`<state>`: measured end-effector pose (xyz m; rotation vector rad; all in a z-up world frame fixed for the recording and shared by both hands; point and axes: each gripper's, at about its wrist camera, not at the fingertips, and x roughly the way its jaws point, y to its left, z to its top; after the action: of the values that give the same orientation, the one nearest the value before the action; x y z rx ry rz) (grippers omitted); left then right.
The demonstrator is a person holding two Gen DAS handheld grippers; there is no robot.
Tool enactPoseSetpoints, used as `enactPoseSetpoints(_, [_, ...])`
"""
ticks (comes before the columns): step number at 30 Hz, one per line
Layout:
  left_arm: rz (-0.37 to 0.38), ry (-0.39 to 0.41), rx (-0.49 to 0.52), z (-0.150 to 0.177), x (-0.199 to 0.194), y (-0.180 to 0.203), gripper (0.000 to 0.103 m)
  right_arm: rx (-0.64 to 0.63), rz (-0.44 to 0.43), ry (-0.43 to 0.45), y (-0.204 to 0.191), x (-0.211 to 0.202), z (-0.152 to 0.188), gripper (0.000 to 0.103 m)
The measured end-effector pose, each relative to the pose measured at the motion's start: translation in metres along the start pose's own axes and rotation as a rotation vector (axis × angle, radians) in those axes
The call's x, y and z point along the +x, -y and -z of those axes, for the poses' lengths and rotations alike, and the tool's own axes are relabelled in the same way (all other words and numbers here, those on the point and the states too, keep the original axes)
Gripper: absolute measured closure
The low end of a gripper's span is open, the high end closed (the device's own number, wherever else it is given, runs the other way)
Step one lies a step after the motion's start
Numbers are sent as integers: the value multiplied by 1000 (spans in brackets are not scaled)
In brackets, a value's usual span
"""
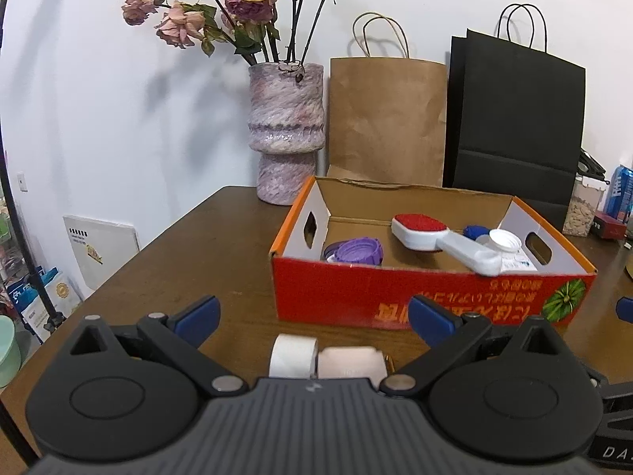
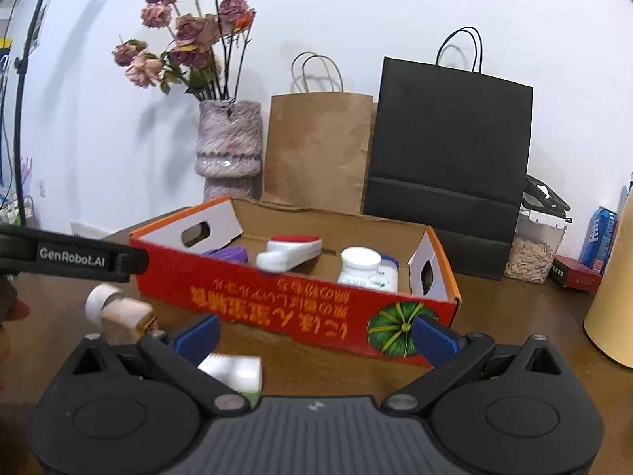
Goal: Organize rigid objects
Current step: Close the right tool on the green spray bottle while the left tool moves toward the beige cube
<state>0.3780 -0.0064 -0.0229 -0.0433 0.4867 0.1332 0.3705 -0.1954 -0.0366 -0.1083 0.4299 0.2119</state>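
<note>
A red cardboard box (image 1: 340, 293) (image 2: 285, 297) with an orange rim sits open on the brown table. Inside lie a white brush with a red pad (image 1: 423, 227) (image 2: 290, 251), a purple lid (image 1: 356, 251) (image 2: 227, 255), a white jar (image 1: 500, 243) (image 2: 360, 263) and a small blue item (image 1: 472, 231). A pale pink bottle with a white cap (image 1: 316, 360) (image 2: 118, 312) lies on the table before the box, below my open left gripper (image 1: 314, 316). My right gripper (image 2: 316, 336) is open above a white block (image 2: 235, 372).
A mottled purple vase (image 1: 287, 130) (image 2: 229, 146) of dried roses, a brown paper bag (image 1: 387, 118) and a black paper bag (image 1: 514, 118) stand behind the box. A clear container of nuts (image 2: 534, 245), a blue can (image 2: 601, 237) and a tan cylinder (image 2: 613, 297) are to the right.
</note>
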Motion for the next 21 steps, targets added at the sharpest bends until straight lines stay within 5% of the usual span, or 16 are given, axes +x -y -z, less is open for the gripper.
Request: enactPoseSetpoints(21, [14,-40,38,40,-39,-16,0,-46,-57,-66,-17,-34,27,0])
